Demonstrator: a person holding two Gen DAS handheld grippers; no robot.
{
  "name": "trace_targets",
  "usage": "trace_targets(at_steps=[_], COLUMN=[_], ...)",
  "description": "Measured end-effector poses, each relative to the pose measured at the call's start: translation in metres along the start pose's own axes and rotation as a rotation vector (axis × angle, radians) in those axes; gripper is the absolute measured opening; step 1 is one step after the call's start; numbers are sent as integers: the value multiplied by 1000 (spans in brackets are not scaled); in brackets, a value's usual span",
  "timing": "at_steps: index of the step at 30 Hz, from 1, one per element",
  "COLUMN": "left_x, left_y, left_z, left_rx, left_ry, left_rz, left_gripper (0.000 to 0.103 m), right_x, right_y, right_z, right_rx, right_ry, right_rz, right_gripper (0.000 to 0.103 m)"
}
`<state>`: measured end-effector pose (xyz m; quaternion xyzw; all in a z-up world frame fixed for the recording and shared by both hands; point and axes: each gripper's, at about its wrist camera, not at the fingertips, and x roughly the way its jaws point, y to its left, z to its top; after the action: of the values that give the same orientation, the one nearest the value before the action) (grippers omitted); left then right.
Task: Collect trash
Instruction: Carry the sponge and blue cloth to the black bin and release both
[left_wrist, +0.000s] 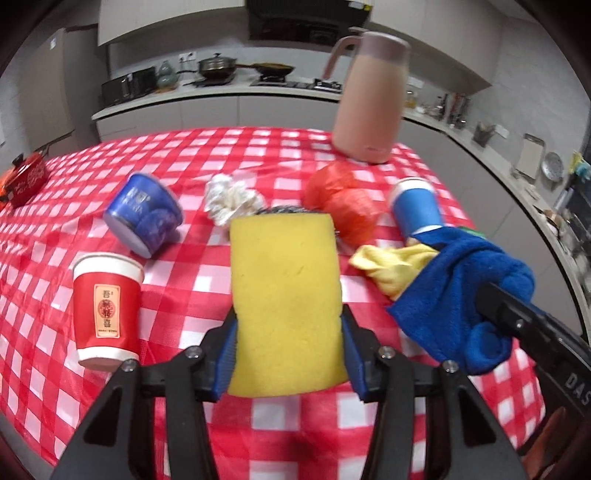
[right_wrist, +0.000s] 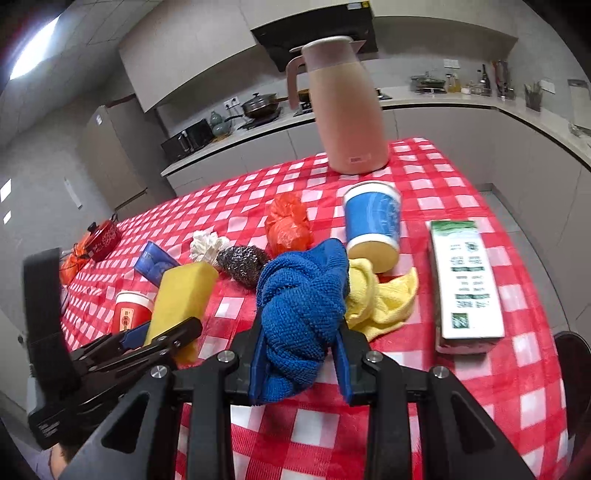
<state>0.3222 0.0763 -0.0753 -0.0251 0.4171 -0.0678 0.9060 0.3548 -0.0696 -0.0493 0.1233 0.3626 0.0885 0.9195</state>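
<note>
My left gripper (left_wrist: 288, 325) is shut on a yellow sponge (left_wrist: 284, 295), lifted off the red checked tablecloth (left_wrist: 221, 155); the sponge (right_wrist: 181, 295) also shows at the left of the right wrist view. My right gripper (right_wrist: 301, 354) is shut on a bunched blue cloth (right_wrist: 303, 299), which also hangs at the right of the left wrist view (left_wrist: 461, 295). On the table lie a red paper cup (left_wrist: 107, 310), a tipped blue tub (left_wrist: 144, 218), crumpled white paper (left_wrist: 232, 199), an orange plastic bag (left_wrist: 343, 203), a blue paper cup (right_wrist: 373, 221), a yellow cloth (right_wrist: 380, 302) and a steel scourer (right_wrist: 240, 262).
A tall pink jug (right_wrist: 343, 110) stands at the table's far end. A green and white carton (right_wrist: 465, 280) lies flat at the right. A small red pot (right_wrist: 105, 236) sits at the far left edge. Kitchen counters (right_wrist: 443, 99) run behind and to the right.
</note>
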Motion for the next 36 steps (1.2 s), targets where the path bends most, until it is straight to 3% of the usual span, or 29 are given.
trace_targets(at_steps=[9,19,25,36], left_x=[-17,-31,-32,0], left_y=[-30,-95,-166,-328], left_z=[-12,-25,-34,-59], left_rx=[100,176,184,211], left_ry=[2,-6,-16,71], left_rz=[-115,-196,-226,-335], left_gripper=[51,51,51,51], right_x=[-49,-102,-134,-194], right_y=[-11,-60,-127,-304], right_z=[-23,-42,-47,-54], right_rx=[74,157,184,220], right_ry=[-57,-106,-129,-94], right_rz=[-121,-214,-219,-295], right_gripper=[34,34,34,34])
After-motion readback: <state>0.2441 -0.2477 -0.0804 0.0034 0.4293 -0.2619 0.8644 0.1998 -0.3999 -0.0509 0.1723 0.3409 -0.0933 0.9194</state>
